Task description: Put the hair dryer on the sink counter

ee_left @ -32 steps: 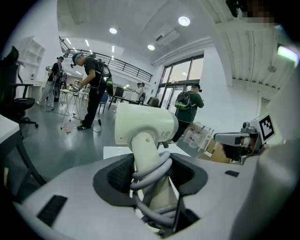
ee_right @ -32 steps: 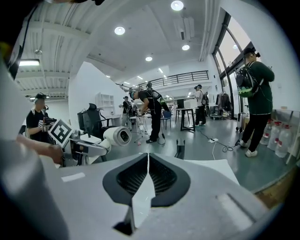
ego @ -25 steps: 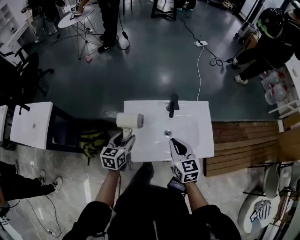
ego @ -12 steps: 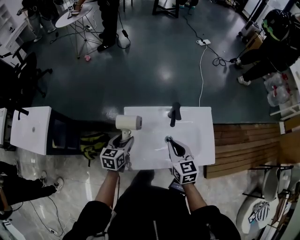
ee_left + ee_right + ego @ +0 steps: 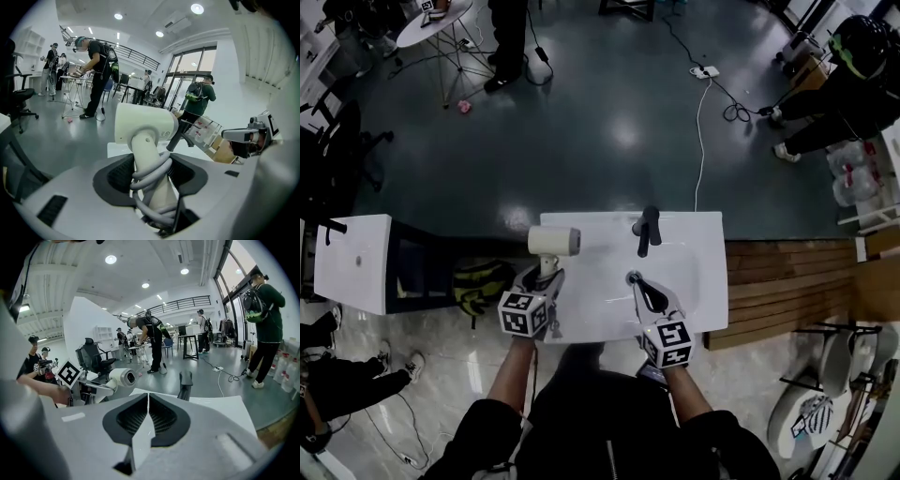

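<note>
The cream hair dryer [image 5: 554, 241] stands handle-down over the left edge of the white sink counter [image 5: 694, 291], its grey cord wound round the handle [image 5: 153, 177]. My left gripper [image 5: 546, 275] is shut on that handle, and the dryer's head [image 5: 145, 123] rises above the jaws. My right gripper [image 5: 636, 281] is shut and holds nothing; it hangs over the basin near the drain, just before the black faucet [image 5: 646, 230]. In the right gripper view the dryer [image 5: 123, 377] shows to the left of the faucet [image 5: 185, 383], beyond my shut gripper [image 5: 147, 405].
A second white sink unit [image 5: 352, 262] stands at the left, with a yellow-black bag [image 5: 478, 281] on the floor between the two. Wooden planks [image 5: 787, 281] lie to the right. Several people stand around, and a cable with a power strip [image 5: 705, 71] runs across the floor.
My right gripper has edged left and forward over the basin toward the drain. The left gripper still holds the dryer at the counter's left edge.
</note>
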Available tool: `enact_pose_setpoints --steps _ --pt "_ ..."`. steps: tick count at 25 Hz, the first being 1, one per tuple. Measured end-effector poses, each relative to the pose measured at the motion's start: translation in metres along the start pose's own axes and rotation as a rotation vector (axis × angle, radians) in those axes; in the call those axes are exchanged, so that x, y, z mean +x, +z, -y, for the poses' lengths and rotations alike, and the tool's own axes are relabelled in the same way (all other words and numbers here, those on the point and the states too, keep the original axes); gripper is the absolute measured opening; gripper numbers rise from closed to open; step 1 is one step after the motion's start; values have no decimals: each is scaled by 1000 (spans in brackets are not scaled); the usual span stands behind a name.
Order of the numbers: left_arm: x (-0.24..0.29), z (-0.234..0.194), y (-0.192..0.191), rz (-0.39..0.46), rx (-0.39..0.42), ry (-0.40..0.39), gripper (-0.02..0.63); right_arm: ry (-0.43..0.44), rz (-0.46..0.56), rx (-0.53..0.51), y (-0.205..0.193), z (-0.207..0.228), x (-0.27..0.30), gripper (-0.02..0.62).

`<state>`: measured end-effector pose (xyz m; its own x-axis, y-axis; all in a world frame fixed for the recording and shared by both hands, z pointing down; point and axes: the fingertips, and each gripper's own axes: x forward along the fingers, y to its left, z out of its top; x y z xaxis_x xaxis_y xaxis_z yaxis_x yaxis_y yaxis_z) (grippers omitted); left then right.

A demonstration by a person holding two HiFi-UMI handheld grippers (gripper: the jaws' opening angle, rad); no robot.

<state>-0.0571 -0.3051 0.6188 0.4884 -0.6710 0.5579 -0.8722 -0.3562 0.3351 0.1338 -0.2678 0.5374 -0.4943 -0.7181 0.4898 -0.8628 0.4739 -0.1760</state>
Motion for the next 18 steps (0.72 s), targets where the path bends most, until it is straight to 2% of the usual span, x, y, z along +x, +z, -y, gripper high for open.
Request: enact_pose_setpoints --steps 18 --pt "25 -21 -16 -64 -34 4 216 42 -56 11 -12 -9 35 6"
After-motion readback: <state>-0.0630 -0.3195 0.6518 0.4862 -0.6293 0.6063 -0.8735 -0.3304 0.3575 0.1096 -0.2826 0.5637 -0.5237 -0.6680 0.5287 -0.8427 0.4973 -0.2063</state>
